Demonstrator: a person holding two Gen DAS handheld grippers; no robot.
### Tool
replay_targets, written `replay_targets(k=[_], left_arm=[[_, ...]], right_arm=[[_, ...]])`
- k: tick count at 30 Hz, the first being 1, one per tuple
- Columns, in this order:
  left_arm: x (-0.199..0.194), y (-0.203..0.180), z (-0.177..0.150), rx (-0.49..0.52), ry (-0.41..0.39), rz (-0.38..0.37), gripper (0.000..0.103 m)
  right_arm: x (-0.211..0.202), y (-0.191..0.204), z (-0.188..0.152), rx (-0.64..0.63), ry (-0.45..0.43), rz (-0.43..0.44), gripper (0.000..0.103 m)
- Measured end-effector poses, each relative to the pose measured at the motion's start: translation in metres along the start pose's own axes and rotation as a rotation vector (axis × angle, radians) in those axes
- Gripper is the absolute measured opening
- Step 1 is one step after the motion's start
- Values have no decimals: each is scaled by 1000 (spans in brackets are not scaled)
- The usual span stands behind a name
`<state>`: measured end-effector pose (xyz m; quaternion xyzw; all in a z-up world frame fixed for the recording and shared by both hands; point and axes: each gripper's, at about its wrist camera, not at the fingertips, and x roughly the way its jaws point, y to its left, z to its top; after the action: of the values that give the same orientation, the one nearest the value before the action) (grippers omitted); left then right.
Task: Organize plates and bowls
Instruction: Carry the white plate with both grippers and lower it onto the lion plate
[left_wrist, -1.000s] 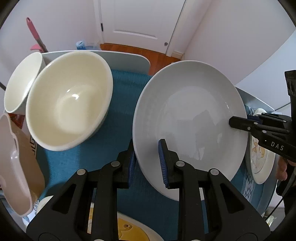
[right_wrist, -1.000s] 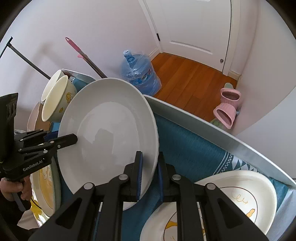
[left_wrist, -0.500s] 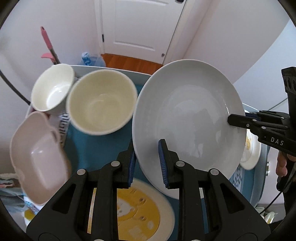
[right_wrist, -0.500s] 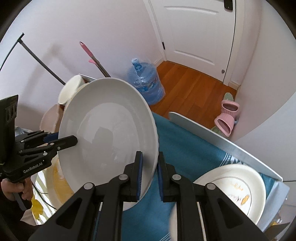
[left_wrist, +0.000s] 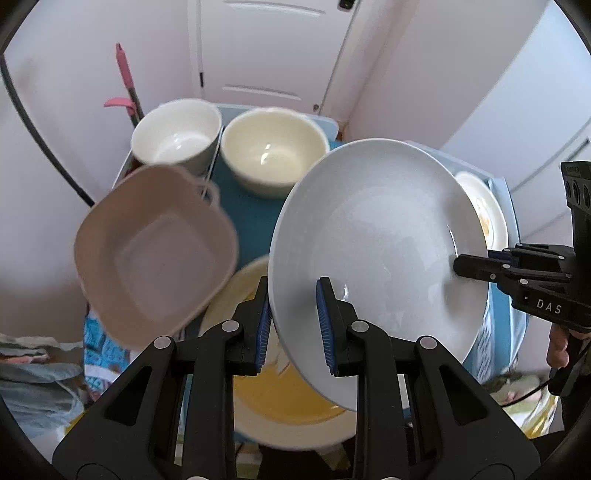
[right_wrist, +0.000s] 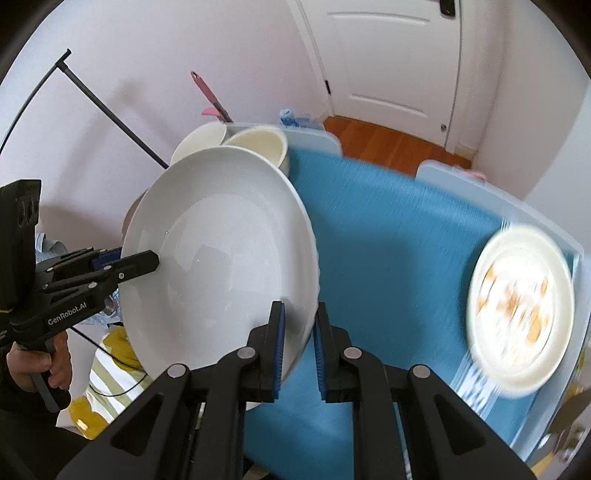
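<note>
The left gripper (left_wrist: 294, 325) and the right gripper (right_wrist: 298, 349) are each clamping an opposite rim of the white plate (left_wrist: 373, 254), holding it tilted above the blue cloth (right_wrist: 388, 236). Beyond the left gripper's fingers, a pink square dish (left_wrist: 155, 254) is sitting leftward, with a yellow plate (left_wrist: 288, 406) lying beneath. Farther ahead, a white bowl (left_wrist: 177, 136) and a cream bowl (left_wrist: 275, 147) are standing side by side.

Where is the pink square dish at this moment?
In the left wrist view, the pink square dish is on the left side, in front of the white bowl and left of the held white plate.
</note>
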<state>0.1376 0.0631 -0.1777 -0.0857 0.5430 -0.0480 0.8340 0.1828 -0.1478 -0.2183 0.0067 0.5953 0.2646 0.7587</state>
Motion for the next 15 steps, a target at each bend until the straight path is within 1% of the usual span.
replay_targets(k=[2,5,8,11,15], left_arm=[[1,6,-17,14,20,-14,21],[8,15,-34,39,50,-26,21],[22,18,-46,50,86,-25,21],[38,22,-49,19,118,-49,21],[58,29,-49,2,139,-62,21]], right_arm=[[5,8,-13,31,8,-6,14],[13,19,-34,83,7,-26,14],[23,22,-43,130,9,-37,14],[33,23,-45,158,17,-59,14],[42,23,-47,172,29,-73,14]])
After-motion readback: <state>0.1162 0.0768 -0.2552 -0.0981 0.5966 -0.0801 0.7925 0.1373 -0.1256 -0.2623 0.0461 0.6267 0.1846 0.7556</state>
